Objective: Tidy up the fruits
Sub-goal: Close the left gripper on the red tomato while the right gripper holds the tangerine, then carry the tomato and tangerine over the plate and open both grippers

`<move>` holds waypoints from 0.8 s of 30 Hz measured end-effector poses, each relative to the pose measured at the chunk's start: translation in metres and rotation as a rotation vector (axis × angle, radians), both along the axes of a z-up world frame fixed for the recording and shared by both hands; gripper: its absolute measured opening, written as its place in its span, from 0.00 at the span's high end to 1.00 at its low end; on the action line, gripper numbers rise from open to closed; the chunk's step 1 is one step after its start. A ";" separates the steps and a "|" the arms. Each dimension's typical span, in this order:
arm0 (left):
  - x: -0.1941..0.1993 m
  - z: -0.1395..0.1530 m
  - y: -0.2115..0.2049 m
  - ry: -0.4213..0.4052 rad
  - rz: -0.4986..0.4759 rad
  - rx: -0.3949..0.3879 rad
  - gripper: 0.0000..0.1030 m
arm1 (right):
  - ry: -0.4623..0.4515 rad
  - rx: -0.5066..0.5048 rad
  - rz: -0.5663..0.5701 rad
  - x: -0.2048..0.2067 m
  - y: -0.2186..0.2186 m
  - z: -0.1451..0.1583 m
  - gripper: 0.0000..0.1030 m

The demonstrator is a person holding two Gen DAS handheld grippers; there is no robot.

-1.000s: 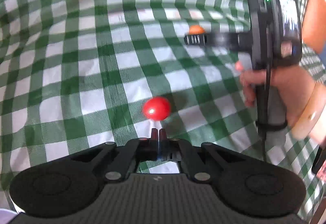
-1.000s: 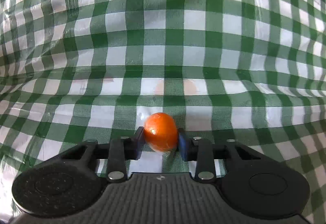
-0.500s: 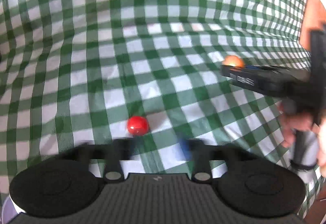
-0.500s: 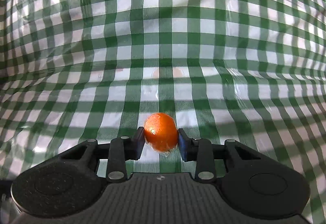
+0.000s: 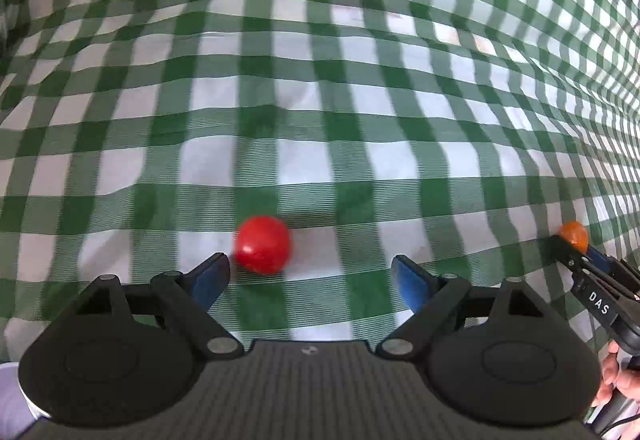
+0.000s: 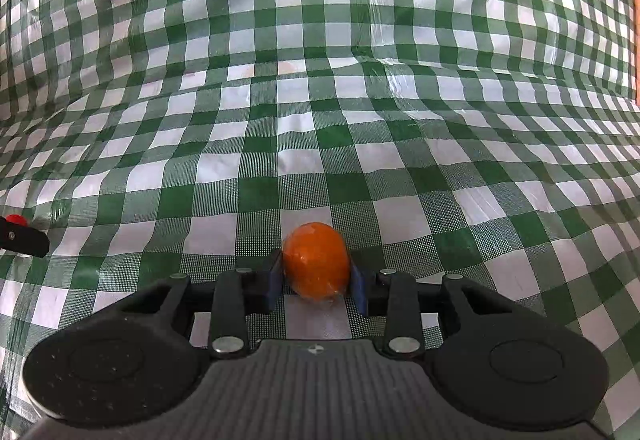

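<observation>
A small red tomato [image 5: 263, 245] lies on the green-and-white checked cloth, just ahead of my left gripper [image 5: 310, 282] and nearer its left finger. The left gripper is open and empty. My right gripper [image 6: 316, 286] is shut on a small orange tomato [image 6: 316, 266] and holds it above the cloth. In the left wrist view the right gripper [image 5: 580, 258] shows at the far right edge with the orange tomato [image 5: 574, 235] at its tip. In the right wrist view the red tomato [image 6: 15, 219] peeks out at the far left edge behind the left gripper's finger.
The checked cloth [image 6: 320, 80] covers the whole table and lies in soft wrinkles. A hand [image 5: 618, 380] holds the right gripper's handle at the lower right of the left wrist view. A white object's edge [image 5: 16, 400] shows at the lower left.
My left gripper has opened wide and come closer to the red tomato. The right gripper, still holding the orange tomato, has shifted to the far right of the left wrist view.
</observation>
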State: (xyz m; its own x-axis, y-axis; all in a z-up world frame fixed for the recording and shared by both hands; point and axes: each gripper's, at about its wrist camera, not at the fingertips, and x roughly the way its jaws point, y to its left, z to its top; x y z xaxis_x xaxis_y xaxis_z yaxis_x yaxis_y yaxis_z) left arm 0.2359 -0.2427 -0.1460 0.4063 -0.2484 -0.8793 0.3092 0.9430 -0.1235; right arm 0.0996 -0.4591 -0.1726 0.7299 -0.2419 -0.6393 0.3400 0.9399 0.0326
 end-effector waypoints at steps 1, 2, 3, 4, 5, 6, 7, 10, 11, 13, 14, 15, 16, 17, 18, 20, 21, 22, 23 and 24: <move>0.000 0.000 0.004 -0.012 -0.001 0.013 0.12 | -0.007 0.002 -0.004 -0.002 0.000 -0.001 0.64; 0.001 -0.004 0.007 -0.018 -0.001 0.029 0.12 | -0.015 0.004 -0.007 -0.003 -0.001 -0.002 0.63; 0.002 -0.004 0.009 -0.022 -0.006 0.033 0.12 | -0.023 0.006 -0.010 -0.004 -0.001 -0.003 0.63; 0.003 -0.003 0.012 -0.025 -0.010 0.029 0.12 | -0.030 0.008 -0.012 -0.004 -0.001 -0.005 0.63; 0.003 -0.003 0.014 -0.024 -0.012 0.029 0.12 | -0.034 0.007 -0.013 -0.003 -0.004 -0.006 0.63; 0.004 -0.003 0.013 -0.023 -0.011 0.030 0.12 | -0.037 0.006 -0.014 -0.004 -0.004 -0.009 0.63; 0.005 -0.003 0.013 -0.021 -0.011 0.032 0.13 | -0.038 0.004 -0.015 -0.004 -0.004 -0.010 0.63; 0.000 -0.002 0.003 -0.066 -0.041 0.097 0.54 | -0.039 0.000 -0.017 -0.005 -0.001 -0.003 0.63; 0.000 -0.003 -0.008 -0.079 -0.070 0.103 0.70 | -0.037 -0.002 -0.018 -0.005 -0.001 -0.003 0.63; -0.004 0.000 -0.012 -0.078 -0.068 0.078 0.70 | -0.036 -0.001 -0.021 -0.004 -0.001 -0.004 0.63; -0.006 0.001 -0.013 -0.086 -0.069 0.067 0.70 | -0.033 0.001 -0.023 -0.004 -0.001 -0.004 0.63; -0.009 0.003 -0.015 -0.099 -0.072 0.069 0.70 | -0.031 0.001 -0.023 -0.006 0.001 -0.004 0.64; -0.012 0.005 -0.016 -0.107 -0.074 0.078 0.70 | -0.025 0.006 -0.025 -0.006 0.001 -0.003 0.65; -0.015 0.008 -0.018 -0.104 -0.074 0.081 0.70 | -0.019 0.017 -0.025 -0.007 0.003 0.000 0.65; -0.019 0.012 -0.020 -0.093 -0.072 0.076 0.70 | -0.013 0.028 -0.024 -0.005 0.004 0.005 0.65; -0.028 0.025 -0.019 -0.080 -0.061 0.061 0.70 | -0.018 0.043 -0.013 -0.009 0.016 0.015 0.65; -0.034 0.031 -0.018 -0.078 -0.057 0.057 0.70 | -0.025 0.052 0.003 -0.014 0.023 0.021 0.65; -0.038 0.036 -0.011 -0.076 -0.053 0.056 0.70 | -0.032 0.060 0.026 -0.019 0.033 0.027 0.65; -0.045 0.041 -0.004 -0.075 -0.049 0.055 0.70 | -0.037 0.071 0.050 -0.027 0.046 0.033 0.65; -0.054 0.046 0.001 -0.075 -0.046 0.054 0.70 | -0.037 0.081 0.069 -0.031 0.059 0.037 0.65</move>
State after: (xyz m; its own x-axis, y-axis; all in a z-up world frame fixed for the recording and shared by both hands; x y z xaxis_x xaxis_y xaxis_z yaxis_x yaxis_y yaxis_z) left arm 0.1820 -0.2420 -0.0996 0.4608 -0.2211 -0.8595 0.3586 0.9323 -0.0476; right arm 0.0686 -0.4004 -0.1356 0.7664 -0.1389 -0.6272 0.2715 0.9549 0.1203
